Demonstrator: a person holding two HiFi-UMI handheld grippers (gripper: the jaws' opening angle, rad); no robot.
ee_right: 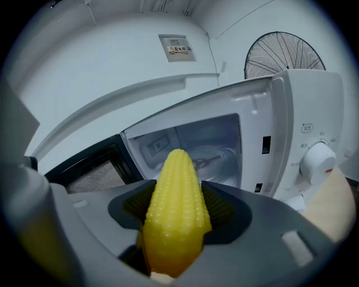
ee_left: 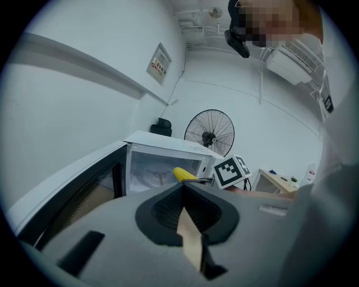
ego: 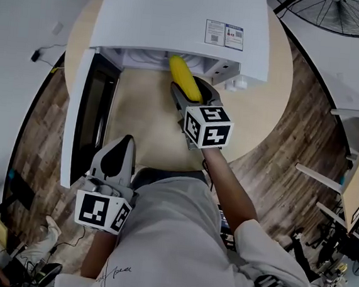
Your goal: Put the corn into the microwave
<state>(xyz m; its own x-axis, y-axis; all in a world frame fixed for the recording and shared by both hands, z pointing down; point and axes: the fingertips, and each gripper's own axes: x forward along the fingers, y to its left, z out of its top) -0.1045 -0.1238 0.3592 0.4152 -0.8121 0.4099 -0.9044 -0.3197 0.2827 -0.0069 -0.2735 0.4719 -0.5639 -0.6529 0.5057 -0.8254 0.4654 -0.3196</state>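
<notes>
My left gripper, clenched on nothing, hangs back close to my body over the near edge of the round tabletop, out of the way so the other hand has a free path. Ahead of it, my right gripper is grasping the corn by its thick end. The ribbed pads press the cob's two sides, so the tapered tip juts out past the gripper, tilted a little downward and ready to go in first. That tip sits right at the mouth of the white microwave, not yet inside by my reading. The microwave door stands swung wide to the left of the right gripper, leaving the opening unobstructed. Straight beyond the corn, inside the cavity, lies the glass turntable, the likely landing spot. A short push forward and a lowering should come before I release. To the gripper's right is the control panel with its dial, and a standing fan rises behind the microwave.
</notes>
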